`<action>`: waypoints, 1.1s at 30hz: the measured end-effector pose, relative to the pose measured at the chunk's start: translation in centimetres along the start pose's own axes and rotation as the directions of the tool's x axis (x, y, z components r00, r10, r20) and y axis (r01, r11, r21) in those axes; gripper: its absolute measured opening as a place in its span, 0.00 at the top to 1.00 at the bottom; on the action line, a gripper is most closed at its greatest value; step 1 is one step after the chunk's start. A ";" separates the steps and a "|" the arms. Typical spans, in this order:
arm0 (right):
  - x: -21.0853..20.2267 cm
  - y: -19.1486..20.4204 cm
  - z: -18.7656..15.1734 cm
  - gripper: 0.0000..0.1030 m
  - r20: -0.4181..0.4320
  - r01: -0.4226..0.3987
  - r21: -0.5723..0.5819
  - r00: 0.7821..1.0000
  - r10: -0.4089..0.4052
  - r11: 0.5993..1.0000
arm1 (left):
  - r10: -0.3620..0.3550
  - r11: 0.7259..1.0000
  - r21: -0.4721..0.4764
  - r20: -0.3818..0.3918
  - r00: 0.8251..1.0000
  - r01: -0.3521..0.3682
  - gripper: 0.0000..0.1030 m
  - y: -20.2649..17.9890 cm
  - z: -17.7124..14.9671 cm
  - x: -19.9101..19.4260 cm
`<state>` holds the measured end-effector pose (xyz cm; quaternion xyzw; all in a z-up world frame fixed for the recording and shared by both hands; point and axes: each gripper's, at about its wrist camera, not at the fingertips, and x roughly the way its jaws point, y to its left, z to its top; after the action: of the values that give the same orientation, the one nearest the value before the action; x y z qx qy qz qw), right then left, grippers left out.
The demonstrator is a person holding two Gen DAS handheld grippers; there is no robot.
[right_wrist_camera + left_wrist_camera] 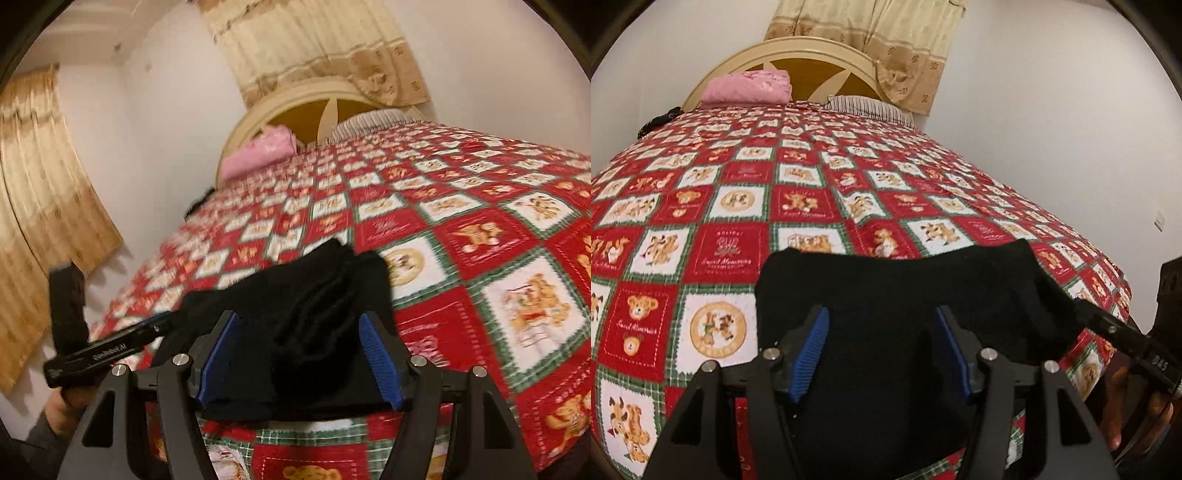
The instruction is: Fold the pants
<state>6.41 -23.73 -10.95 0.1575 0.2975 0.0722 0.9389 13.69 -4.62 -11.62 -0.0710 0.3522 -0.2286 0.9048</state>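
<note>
Left gripper [882, 354] sits w/ its blue pads spread roughly halfway, nothing pinched btwn them; the black pants [905, 295] lie under and ahead of the fingers, not clamped as far as I can see. Right gripper [299, 362] likewise stands apart, pads either side of the cloth but no squeeze visible, so I read both as free of the garment. Pants [295, 310] are down on the bedspread [738, 206] near the foot edge of the bed, already bunched into a compact stack: from the right wrist view I count several layered edges, which suggests the folds are mostly in. Both tools angle down at the bundle from either side; in my left view the right tool comes in from the right edge, its tip at the pants' right corner, prob. bc that's where it let the corner down. Cloth is soft and dark, so I can't tell exactly where each layer ends. Right view is a bit smeared, so detail there is approx. Pink pillow [748, 86] and striped pillow [871, 107] stay well apart up by the headboard [812, 55], no interference. Next, I'd judge, a check that the stack lies flat, maybe a pat or squaring of edges.
</note>
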 end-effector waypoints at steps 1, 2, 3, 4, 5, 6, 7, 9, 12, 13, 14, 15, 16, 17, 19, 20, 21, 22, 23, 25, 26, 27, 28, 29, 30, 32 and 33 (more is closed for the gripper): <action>0.6 0.3 -0.1 0.33 -0.016 0.016 -0.009 1.000 -0.016 1.000 | 0.003 1.000 0.000 -0.002 1.000 -0.003 0.40 0.1 -0.2 0.1; 1.2 0.6 -0.2 0.33 -0.035 0.027 -0.012 0.999 -0.028 1.000 | 0.005 1.000 0.001 -0.004 1.000 -0.005 0.40 0.3 -0.3 0.0; 1.7 0.6 -0.3 0.33 -0.053 0.031 -0.010 0.998 -0.032 0.999 | 0.007 1.000 -0.001 -0.006 1.000 -0.007 0.40 0.5 -0.5 0.0; 2.0 0.5 -0.3 0.43 -0.070 0.033 0.001 0.997 -0.033 0.999 | 0.006 1.000 -0.006 -0.008 1.000 -0.006 0.40 0.7 -0.6 0.1; 1.9 0.3 -0.2 0.66 -0.072 0.034 0.019 0.997 -0.033 0.999 | 0.005 1.000 -0.008 -0.008 1.000 -0.005 0.40 0.9 -0.6 0.1; 1.7 0.1 -0.1 0.73 -0.068 0.037 0.023 0.997 -0.035 0.999 | 0.007 1.000 -0.011 -0.009 1.000 -0.008 0.40 1.0 -0.7 0.2; 1.2 -0.2 0.1 0.78 -0.057 0.042 0.027 0.998 -0.041 0.999 | 0.009 1.000 -0.012 -0.008 1.000 -0.009 0.40 1.2 -0.7 0.3; 0.5 -1.2 0.3 0.83 -0.047 0.043 0.053 0.998 -0.041 0.998 | 0.013 1.000 -0.011 -0.013 1.000 -0.013 0.40 1.3 -0.9 0.6; 0.4 -3.1 -0.3 0.84 -0.071 0.078 0.107 0.995 -0.071 0.991 | 0.004 1.000 -0.007 -0.018 1.000 -0.004 0.39 1.3 -1.2 0.8; 0.5 -3.9 -0.8 0.84 -0.083 0.086 0.128 0.994 -0.075 0.988 | 0.007 1.000 0.000 -0.020 1.000 -0.007 0.39 1.2 -1.3 0.9; 0.6 -4.2 -1.1 0.84 -0.088 0.090 0.137 0.993 -0.078 0.987 | 0.009 1.000 0.005 -0.019 1.000 -0.009 0.39 1.2 -1.4 0.9; 0.6 -4.5 -1.6 0.84 -0.085 0.089 0.146 0.993 -0.077 0.985 | 0.011 1.000 0.011 -0.017 1.000 -0.011 0.39 1.1 -1.5 0.9; 0.5 -4.5 -1.8 0.84 -0.077 0.087 0.143 0.994 -0.077 0.986 | 0.015 1.000 0.016 -0.017 1.000 -0.014 0.39 1.1 -1.5 0.8; 0.5 -4.3 -1.8 0.84 -0.071 0.089 0.132 0.994 -0.080 0.987 | 0.015 1.000 0.017 -0.017 1.000 -0.015 0.39 1.2 -1.5 0.9; 0.5 -3.8 -1.6 0.84 -0.063 0.100 0.108 0.994 -0.094 0.989 | 0.010 1.000 0.008 -0.015 1.000 -0.010 0.39 1.5 -1.5 0.7; 0.5 -3.8 -1.5 0.83 -0.062 0.103 0.115 0.993 -0.096 0.988 | 0.007 1.000 0.004 -0.012 1.000 -0.007 0.39 1.6 -1.4 0.6; 0.5 -3.9 -1.3 0.80 -0.065 0.098 0.128 0.994 -0.091 0.987 | 0.006 1.000 0.000 -0.009 1.000 -0.006 0.39 1.8 -1.4 0.5; 0.5 -4.0 -1.2 0.74 -0.067 0.102 0.137 0.993 -0.094 0.985 | 0.007 1.000 -0.003 -0.006 1.000 -0.008 0.38 1.9 -1.4 0.4; 0.3 -4.0 -0.9 0.60 -0.058 0.120 0.139 0.992 -0.112 0.983 | 0.014 1.000 -0.006 -0.002 1.000 -0.014 0.36 2.1 -1.4 0.3; -0.7 -4.0 0.0 0.51 -0.007 0.176 0.138 0.984 -0.177 0.975 | 0.027 0.999 -0.018 0.008 1.000 -0.027 0.31 2.6 -1.4 0.1; -1.0 -4.0 0.4 0.51 0.013 0.178 0.139 0.983 -0.182 0.974 | 0.028 0.999 -0.025 0.008 1.000 -0.028 0.30 2.8 -1.4 0.1; -1.3 -3.8 1.1 0.51 0.032 0.173 0.138 0.983 -0.179 0.975 | 0.028 0.999 -0.033 0.007 1.000 -0.027 0.30 3.0 -1.4 0.2; -1.4 -3.6 1.7 0.51 0.041 0.167 0.134 0.984 -0.174 0.977 | 0.027 0.999 -0.038 0.005 1.000 -0.027 0.30 3.1 -1.5 0.2; -1.4 -3.2 2.3 0.51 0.049 0.154 0.125 0.986 -0.161 0.980 | 0.027 0.999 -0.039 0.003 1.000 -0.027 0.30 3.1 -1.5 0.3; -1.1 -2.6 3.1 0.51 0.057 0.126 0.105 0.990 -0.132 0.986 | 0.027 0.999 -0.037 0.003 1.000 -0.027 0.30 3.1 -1.5 0.3; -0.2 -1.2 4.1 0.51 0.059 0.078 0.060 0.995 -0.082 0.995 | 0.027 0.999 -0.032 0.005 1.000 -0.027 0.30 3.0 -1.6 0.2; 0.7 -0.1 4.4 0.51 0.052 0.037 0.019 0.998 -0.038 0.999 | 0.027 0.999 -0.030 0.005 1.000 -0.026 0.30 3.0 -1.6 0.2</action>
<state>9.54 -24.78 -7.94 0.1623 0.2761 0.0478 0.9461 13.84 -1.98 -13.78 -0.0805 0.3539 -0.2111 0.9076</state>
